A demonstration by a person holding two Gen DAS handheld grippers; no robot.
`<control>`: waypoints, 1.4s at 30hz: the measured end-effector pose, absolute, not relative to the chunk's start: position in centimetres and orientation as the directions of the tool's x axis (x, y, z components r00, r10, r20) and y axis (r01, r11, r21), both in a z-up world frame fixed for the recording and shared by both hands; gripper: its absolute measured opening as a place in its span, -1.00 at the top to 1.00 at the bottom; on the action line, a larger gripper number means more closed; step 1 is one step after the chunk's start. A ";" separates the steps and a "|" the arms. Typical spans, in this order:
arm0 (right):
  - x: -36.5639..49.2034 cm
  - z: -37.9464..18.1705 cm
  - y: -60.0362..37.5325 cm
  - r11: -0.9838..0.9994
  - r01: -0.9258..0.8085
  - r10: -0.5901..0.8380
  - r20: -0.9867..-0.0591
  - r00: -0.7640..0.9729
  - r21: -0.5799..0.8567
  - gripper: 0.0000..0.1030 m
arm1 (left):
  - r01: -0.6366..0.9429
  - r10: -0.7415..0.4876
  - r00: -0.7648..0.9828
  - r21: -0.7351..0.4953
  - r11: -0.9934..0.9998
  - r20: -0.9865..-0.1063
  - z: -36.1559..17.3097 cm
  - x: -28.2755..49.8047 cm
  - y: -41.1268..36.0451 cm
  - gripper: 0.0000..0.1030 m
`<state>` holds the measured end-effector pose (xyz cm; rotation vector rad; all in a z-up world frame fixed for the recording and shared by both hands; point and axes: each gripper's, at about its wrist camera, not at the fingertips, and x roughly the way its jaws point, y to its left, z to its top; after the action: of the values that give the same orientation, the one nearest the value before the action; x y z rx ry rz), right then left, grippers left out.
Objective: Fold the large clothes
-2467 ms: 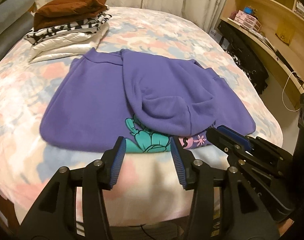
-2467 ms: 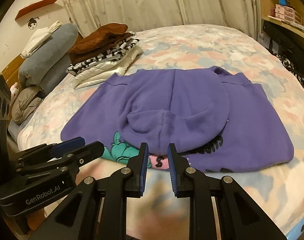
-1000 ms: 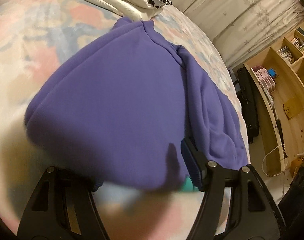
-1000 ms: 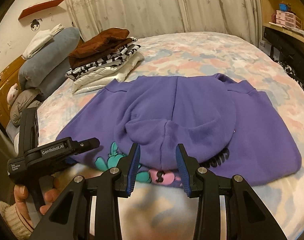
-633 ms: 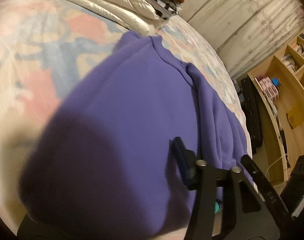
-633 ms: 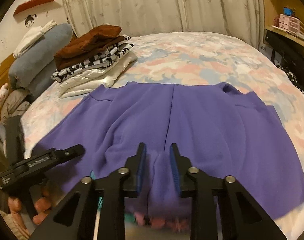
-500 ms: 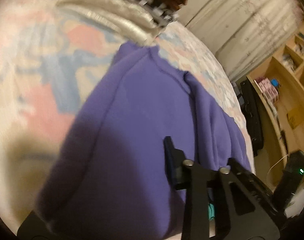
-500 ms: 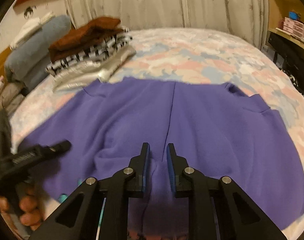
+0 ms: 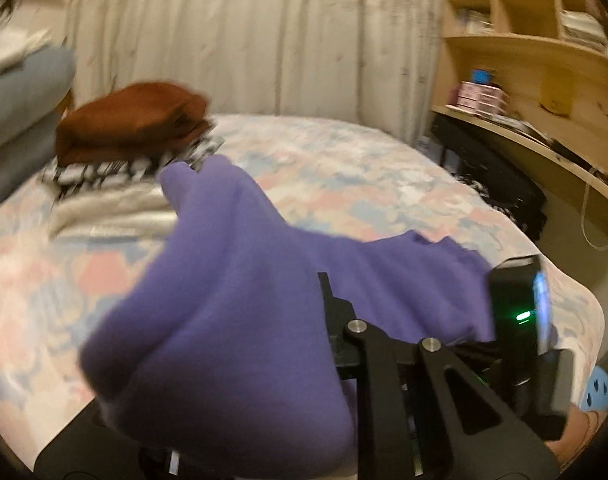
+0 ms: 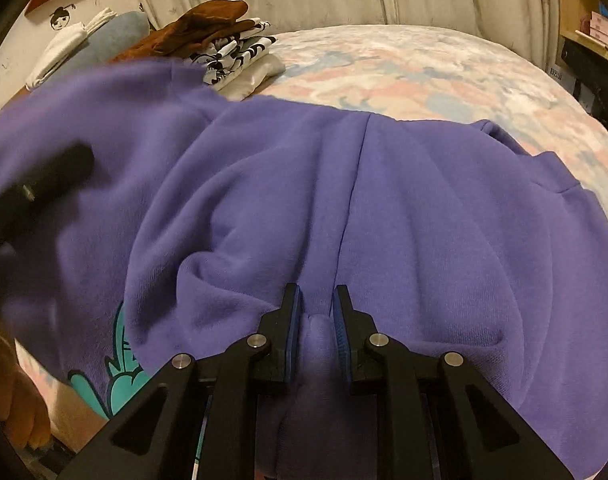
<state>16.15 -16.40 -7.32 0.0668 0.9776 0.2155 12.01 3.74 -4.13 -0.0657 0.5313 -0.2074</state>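
Note:
A purple sweatshirt point(image 10: 423, 200) with a teal print lies spread on the bed. My right gripper point(image 10: 315, 308) is shut on a small fold of its near edge, with cloth pinched between the blue pads. My left gripper point(image 9: 264, 312) holds the garment's left side raised off the bed; its jaws are closing on the cloth. The purple sweatshirt point(image 9: 232, 260) drapes over that gripper and hides its left finger. In the right wrist view the left gripper point(image 10: 44, 184) is a dark blur at the left, with a hand point(image 10: 12, 408) below it.
A stack of folded clothes point(image 9: 132, 140) topped by a brown one sits at the bed's far left. The floral bedcover point(image 9: 343, 168) stretches behind the sweatshirt. Wooden shelves point(image 9: 543, 60) stand to the right, grey pillows point(image 10: 104, 36) at the left, curtains behind.
The left gripper closed on the sweatshirt's left side, rolled level and lifted it. The right gripper moved in and down onto the near edge and closed on a fold.

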 end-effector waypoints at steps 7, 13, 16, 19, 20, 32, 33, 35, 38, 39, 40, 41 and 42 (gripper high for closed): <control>15.5 -6.5 -20.1 0.939 -0.151 0.342 -0.802 0.490 0.309 0.67 | 0.279 -0.269 0.850 -0.047 0.959 -0.453 -1.0 11.7 -2.5 0.72; 13.3 -3.8 -26.6 0.909 -0.097 0.391 -0.751 0.532 0.405 0.66 | 0.368 -0.324 0.838 0.017 0.930 -0.439 0.5 11.0 -8.8 0.72; 11.5 -2.1 -30.8 0.931 -0.031 0.305 -0.730 0.611 0.364 0.66 | 0.407 -0.347 0.824 0.041 0.912 -0.447 0.5 10.4 -12.1 0.72; 9.8 -1.1 -34.7 0.946 0.058 0.197 -0.712 0.674 0.317 0.66 | 0.454 -0.375 0.802 0.066 0.889 -0.464 0.1 10.2 -16.1 0.72; 9.1 -0.9 -36.3 0.944 0.096 0.164 -0.703 0.692 0.316 0.66 | 0.475 -0.388 0.791 0.076 0.877 -0.474 -0.2 10.0 -18.1 0.72; 4.3 -3.5 -46.3 0.876 0.303 0.056 -0.702 0.710 0.376 0.66 | 0.588 -0.359 0.703 0.216 0.780 -0.614 -7.9 9.3 -31.3 0.71; 4.2 -3.9 -46.8 0.872 0.309 0.057 -0.707 0.705 0.379 0.66 | 0.590 -0.338 0.704 0.250 0.767 -0.625 -9.2 9.2 -32.1 0.71; 3.7 -4.7 -47.4 0.866 0.320 0.061 -0.716 0.695 0.384 0.66 | 0.588 -0.284 0.698 0.300 0.751 -0.657 -11.7 9.4 -33.3 0.70; 3.2 -5.8 -48.1 0.860 0.329 0.067 -0.725 0.685 0.390 0.66 | 0.586 -0.251 0.708 0.352 0.730 -0.660 -13.6 9.0 -34.5 0.67; 3.3 -6.1 -48.0 0.859 0.331 0.066 -0.726 0.685 0.390 0.67 | 0.588 -0.250 0.712 0.363 0.723 -0.656 -13.7 8.8 -34.8 0.62; 3.3 -6.2 -48.0 0.860 0.330 0.066 -0.726 0.684 0.389 0.66 | 0.594 -0.253 0.707 0.360 0.719 -0.660 -13.8 8.8 -35.0 0.57; 3.1 -6.2 -48.0 0.860 0.329 0.066 -0.726 0.685 0.389 0.66 | 0.602 -0.258 0.698 0.352 0.717 -0.668 -13.8 8.8 -35.1 0.44; 3.0 -6.2 -47.9 0.861 0.329 0.066 -0.725 0.685 0.389 0.66 | 0.615 -0.268 0.684 0.338 0.713 -0.678 -13.8 8.7 -35.1 0.21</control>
<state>3.02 -47.91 -6.24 0.5275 0.8114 -0.1552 8.74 -35.14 -13.79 0.5894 0.6406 -0.5281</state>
